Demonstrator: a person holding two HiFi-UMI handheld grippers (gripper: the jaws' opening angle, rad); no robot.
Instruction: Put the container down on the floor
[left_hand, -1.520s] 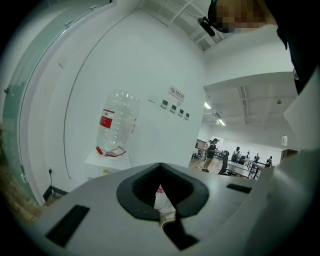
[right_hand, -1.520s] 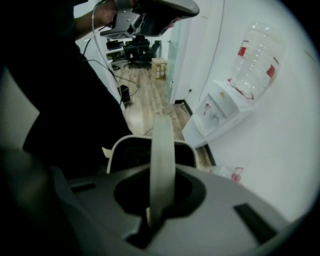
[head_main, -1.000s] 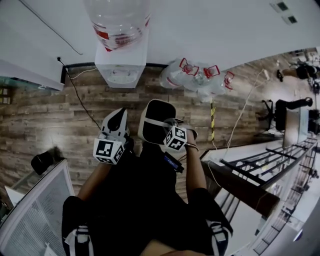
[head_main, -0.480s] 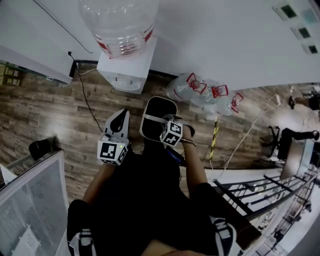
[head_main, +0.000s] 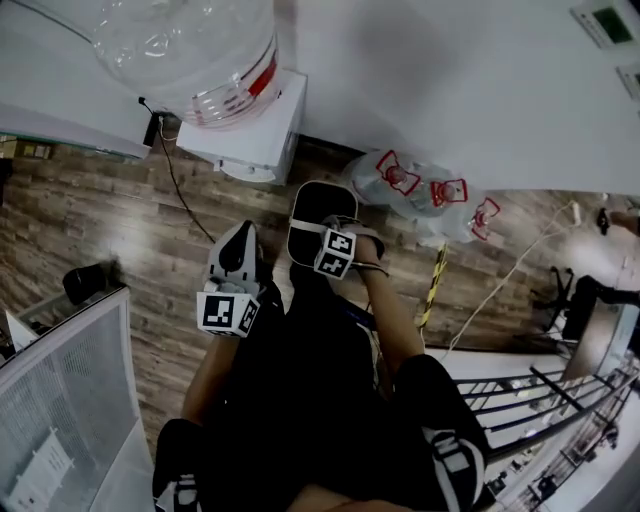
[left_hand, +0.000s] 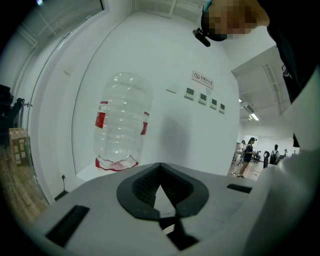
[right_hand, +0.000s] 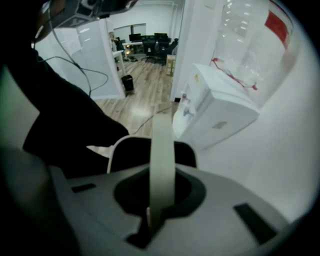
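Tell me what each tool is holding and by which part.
The right tool grips the container by its pale carry handle, jaws closed on the band. The left tool holds nothing.

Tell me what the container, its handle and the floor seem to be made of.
Container: likely plastic, matte dark inside, pale rim. Handle: flat, smooth pale band, probably plastic. Floor: planks with grain and slight sheen; wood or laminate, cannot tell.
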